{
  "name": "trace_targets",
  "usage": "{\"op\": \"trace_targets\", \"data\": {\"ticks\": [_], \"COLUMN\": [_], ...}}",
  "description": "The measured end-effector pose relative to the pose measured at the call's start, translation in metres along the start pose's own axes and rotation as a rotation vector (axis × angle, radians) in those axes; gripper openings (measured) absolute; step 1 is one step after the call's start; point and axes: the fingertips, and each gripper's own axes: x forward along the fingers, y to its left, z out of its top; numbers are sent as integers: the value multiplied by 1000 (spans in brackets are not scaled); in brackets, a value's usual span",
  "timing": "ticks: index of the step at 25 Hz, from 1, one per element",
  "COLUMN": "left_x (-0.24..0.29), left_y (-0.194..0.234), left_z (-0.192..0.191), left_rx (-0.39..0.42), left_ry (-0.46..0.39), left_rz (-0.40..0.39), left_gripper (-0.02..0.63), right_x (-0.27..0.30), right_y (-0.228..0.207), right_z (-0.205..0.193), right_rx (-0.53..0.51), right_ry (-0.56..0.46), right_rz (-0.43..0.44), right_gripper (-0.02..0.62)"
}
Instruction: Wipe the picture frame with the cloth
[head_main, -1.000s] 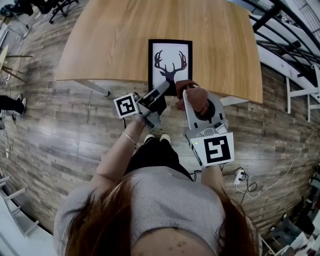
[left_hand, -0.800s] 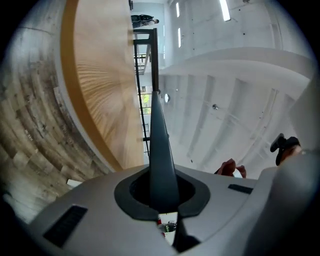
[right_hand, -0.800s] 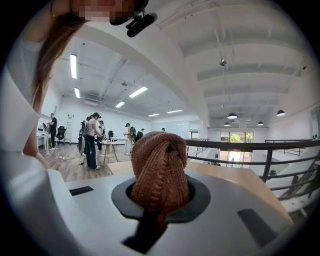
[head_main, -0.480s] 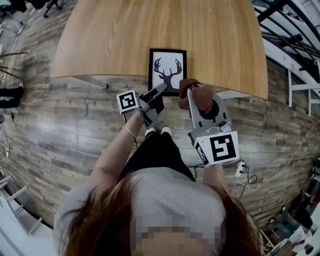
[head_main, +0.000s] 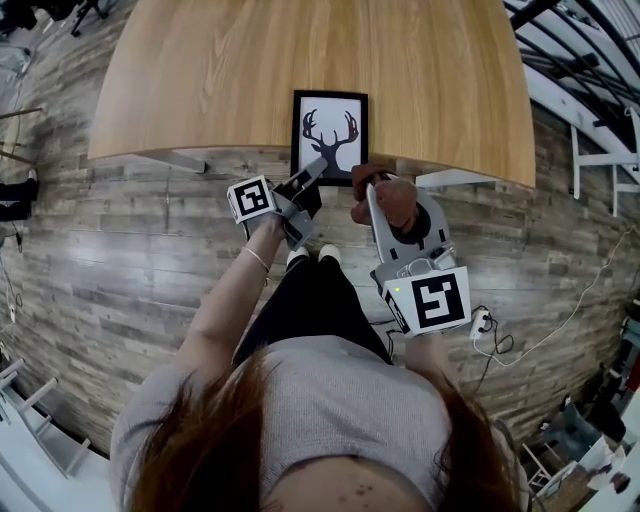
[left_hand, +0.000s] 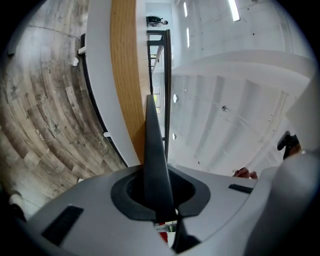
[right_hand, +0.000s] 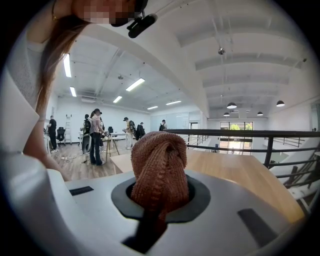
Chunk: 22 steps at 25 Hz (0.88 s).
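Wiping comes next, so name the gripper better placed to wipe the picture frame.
Right. The right gripper is shut on the brown cloth, close by the picture frame's near right corner. The left gripper is shut on nothing, so it could probably only steady the frame.

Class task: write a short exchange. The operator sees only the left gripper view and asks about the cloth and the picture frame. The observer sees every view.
Operator: My left tool looks shut and empty. Where is the cloth?
Observer: The right tool is shut on the cloth, a reddish-brown knit bunched between its jaws.
Operator: I see only the edge of the table. Where is the picture frame?
Observer: The picture frame lies flat on the table, close to the edge nearest the person. In the head view your tool's tip overlaps the frame's near end.
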Motion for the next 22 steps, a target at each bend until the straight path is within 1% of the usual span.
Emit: {"op": "trace_targets", "data": {"ticks": [1,3,5,6,9,11,14,17,20,22], "left_x": [-1,-5,-8,-9,-14,-17,-26,-41,-60,-72], "left_y": [3,11,13,12,8,5,8,10,13,15], "left_z": [1,2,0,-2,-7,-10,-11,-14,-14,-12], "left_rx": [29,99,134,136,124,133,159,147,140,132], "left_ry": [2,30,64,77,102,117,126,132,119,105], "left_rz": [25,101,130,127,99,88,112,118,127,148], "left_gripper": [28,33,53,80,240,247,249,250,250,250], "right_x": [0,1,3,4,5,6,8,9,10,9], "right_y": [0,0,2,3,6,5,4,4,5,7], "right_z": [-1,-1,1,2,4,4,7,11,15,18], "right_rx": [1,5,7,9,10,10,19,31,58,76], "right_ry": [1,-2,-8,-11,-17,-21,-35,-48,-66,-78], "right_rz": [-2,-5,-6,-5,-3,-6,-15,-22,-24,-21], "right_gripper": [46,46,46,46,46,46,46,46,46,46]}}
